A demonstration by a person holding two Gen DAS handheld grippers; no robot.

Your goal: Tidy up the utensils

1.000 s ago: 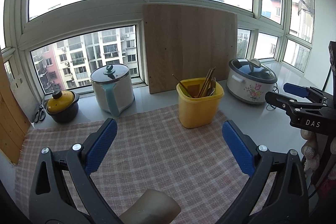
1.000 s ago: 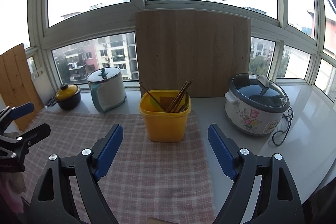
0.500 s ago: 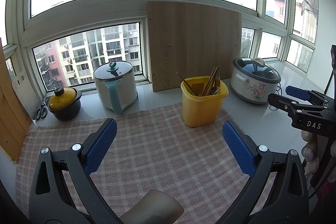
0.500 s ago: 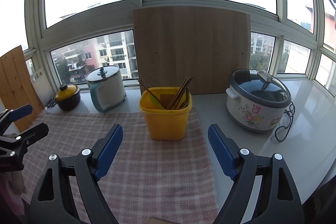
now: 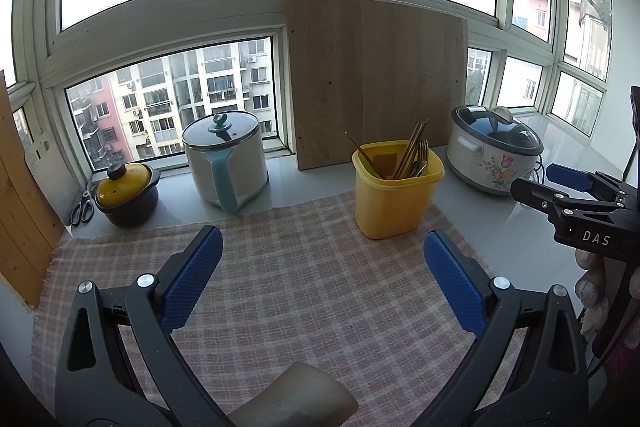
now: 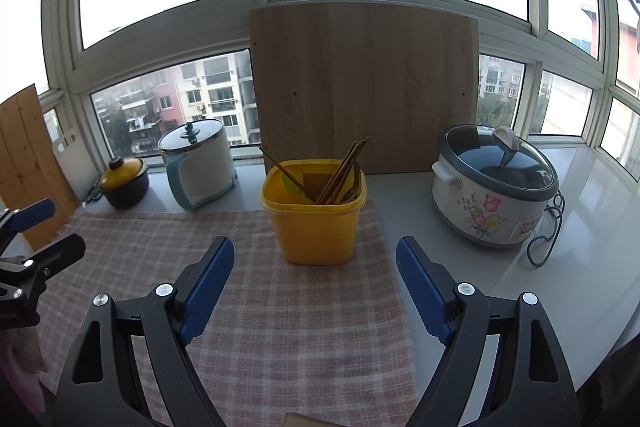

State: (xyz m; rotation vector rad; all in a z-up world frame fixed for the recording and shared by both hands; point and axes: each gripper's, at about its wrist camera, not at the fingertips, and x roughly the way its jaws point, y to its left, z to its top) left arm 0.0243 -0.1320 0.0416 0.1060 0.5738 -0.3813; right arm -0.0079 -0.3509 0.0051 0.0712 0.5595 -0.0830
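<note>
A yellow plastic container (image 5: 394,199) (image 6: 316,223) stands at the far edge of a pink checked cloth (image 5: 304,291) (image 6: 296,303). It holds wooden chopsticks (image 5: 410,151) (image 6: 342,171) and a metal fork (image 5: 422,157), all leaning. My left gripper (image 5: 322,279) is open and empty above the cloth, short of the container. My right gripper (image 6: 316,279) is open and empty, directly in front of the container. The right gripper also shows at the right edge of the left wrist view (image 5: 560,191), and the left gripper shows at the left edge of the right wrist view (image 6: 28,239).
A white and teal electric pot (image 5: 226,163) (image 6: 198,163), a small yellow-lidded black pot (image 5: 126,193) (image 6: 122,181), scissors (image 5: 82,207) and a flowered rice cooker (image 5: 494,157) (image 6: 494,187) with cord (image 6: 546,231) stand along the sill. A wooden board (image 5: 376,79) (image 6: 364,87) leans on the window.
Both grippers have drifted slightly, so the container and pots sit a little further right in the left wrist view and lower in the right wrist view. Both stay open and empty.
</note>
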